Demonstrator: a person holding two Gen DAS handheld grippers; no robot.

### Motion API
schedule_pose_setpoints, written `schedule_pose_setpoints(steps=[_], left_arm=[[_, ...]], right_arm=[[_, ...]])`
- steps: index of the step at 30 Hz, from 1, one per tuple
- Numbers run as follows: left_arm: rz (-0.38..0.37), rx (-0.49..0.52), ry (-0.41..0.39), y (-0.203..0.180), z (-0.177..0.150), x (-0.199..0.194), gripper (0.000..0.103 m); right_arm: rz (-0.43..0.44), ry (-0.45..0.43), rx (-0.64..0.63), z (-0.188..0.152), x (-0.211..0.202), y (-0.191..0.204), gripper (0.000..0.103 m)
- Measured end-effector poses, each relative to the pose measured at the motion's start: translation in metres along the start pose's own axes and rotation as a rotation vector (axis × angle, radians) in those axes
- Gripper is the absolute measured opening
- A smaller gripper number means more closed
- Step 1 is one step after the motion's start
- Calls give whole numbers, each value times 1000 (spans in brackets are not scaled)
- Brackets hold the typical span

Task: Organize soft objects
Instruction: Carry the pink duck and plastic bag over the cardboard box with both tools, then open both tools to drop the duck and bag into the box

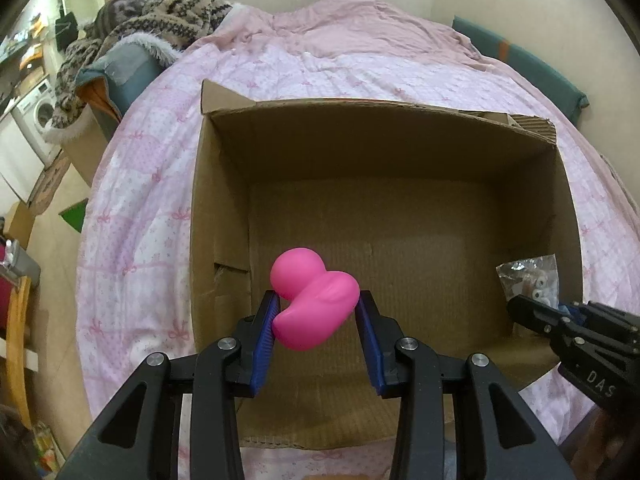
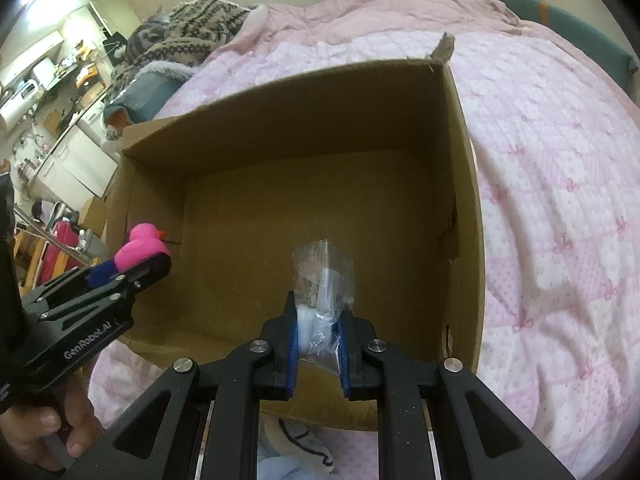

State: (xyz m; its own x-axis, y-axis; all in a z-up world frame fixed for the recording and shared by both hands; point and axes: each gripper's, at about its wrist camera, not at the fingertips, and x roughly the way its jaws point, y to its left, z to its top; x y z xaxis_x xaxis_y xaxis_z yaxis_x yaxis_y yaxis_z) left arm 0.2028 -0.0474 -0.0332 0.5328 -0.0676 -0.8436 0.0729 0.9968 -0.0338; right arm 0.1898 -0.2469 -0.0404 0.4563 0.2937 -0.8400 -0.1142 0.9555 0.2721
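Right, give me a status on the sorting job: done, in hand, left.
Done: nothing visible yet on the floor of the cardboard box. In hand: the left gripper holds the pink rubber duck over the box, and the right gripper holds a clear plastic bag over it. Left: dropping both; a pale blue soft item waits outside.

- Pink quilt (image 1: 280, 76) with bow print, spread over the bed
- Patterned knit blanket (image 1: 168, 12) heaped at far left
- Washing machine (image 1: 42, 114) beyond
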Motion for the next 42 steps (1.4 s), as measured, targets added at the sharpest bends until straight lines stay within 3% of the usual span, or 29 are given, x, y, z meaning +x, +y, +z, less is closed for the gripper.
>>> schedule_pose_setpoints(steps=[9, 23, 25, 26, 27, 32, 33, 34, 35, 42], left_arm=[[-31, -49, 16, 7, 0, 3, 36], [-40, -33, 1, 4, -1, -3, 37], [-42, -29, -3, 3, -1, -5, 43], [-41, -26, -10, 2, -1, -7, 55], [-41, -26, -18, 1, -1, -9, 63], [-44, -20, -32, -1, 0, -15, 65], [-44, -22, -36, -1, 0, -16, 65], [-47, -23, -42, -1, 0, -18, 65], [-48, -24, -45, -1, 1, -19, 66], [-45, -43, -58, 6, 2, -27, 69]], right_arm=[[8, 14, 11, -2, 4, -1, 18], [46, -17, 15, -2, -3, -3, 18], [51, -25, 18, -2, -6, -4, 18], [54, -28, 20, -3, -7, -6, 19], [57, -32, 22, -2, -8, -6, 22], [75, -67, 28, -2, -17, -8, 36], [76, -77, 27, -2, -19, -8, 50], [79, -93, 28, -2, -23, -8, 70], [81, -111, 32, -2, -26, -8, 76], [76, -157, 42, 1, -38, -8, 79]])
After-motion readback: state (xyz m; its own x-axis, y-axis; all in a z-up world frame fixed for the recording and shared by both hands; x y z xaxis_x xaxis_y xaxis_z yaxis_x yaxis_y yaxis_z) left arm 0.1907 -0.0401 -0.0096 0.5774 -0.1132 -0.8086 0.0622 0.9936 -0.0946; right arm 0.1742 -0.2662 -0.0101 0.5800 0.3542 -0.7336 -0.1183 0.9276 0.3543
